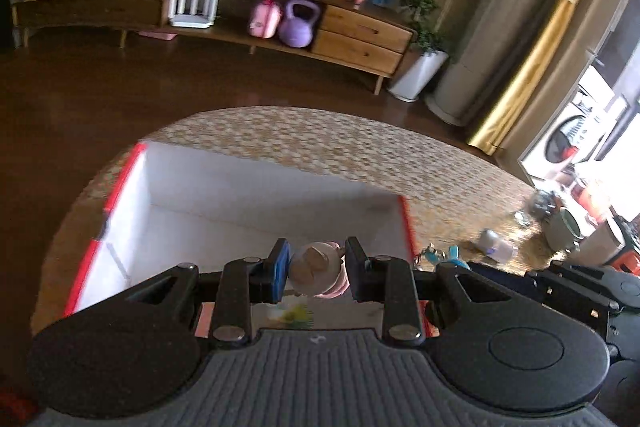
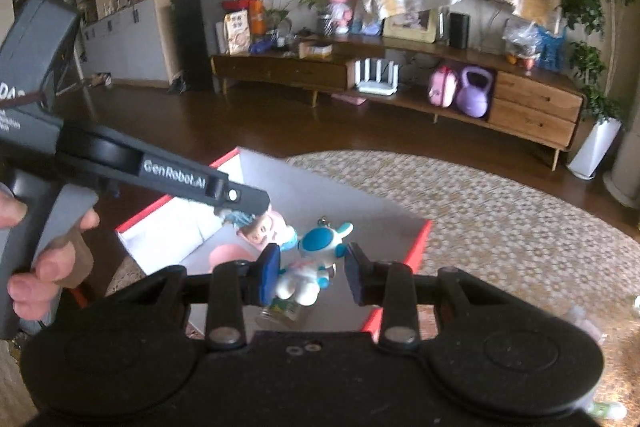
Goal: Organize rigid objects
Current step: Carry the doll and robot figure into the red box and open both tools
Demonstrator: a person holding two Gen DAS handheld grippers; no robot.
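Observation:
A white box with red edges (image 1: 256,187) sits on the patterned round table. My left gripper (image 1: 316,267) is over the box with a small pink doll figure (image 1: 318,273) between its pads, which look closed on it. In the right wrist view the left gripper (image 2: 248,215) holds the pink doll (image 2: 266,229) above the box (image 2: 416,247). My right gripper (image 2: 310,269) is open above the box; a blue and white toy figure (image 2: 316,255) sits between its pads with a gap on the right side. A small jar (image 2: 284,311) lies in the box below.
Small objects (image 1: 496,243) lie on the patterned table (image 1: 340,143) to the right of the box. A wooden sideboard (image 2: 536,107) with a purple kettlebell stands across the dark floor. A potted plant (image 1: 420,71) stands at its right end.

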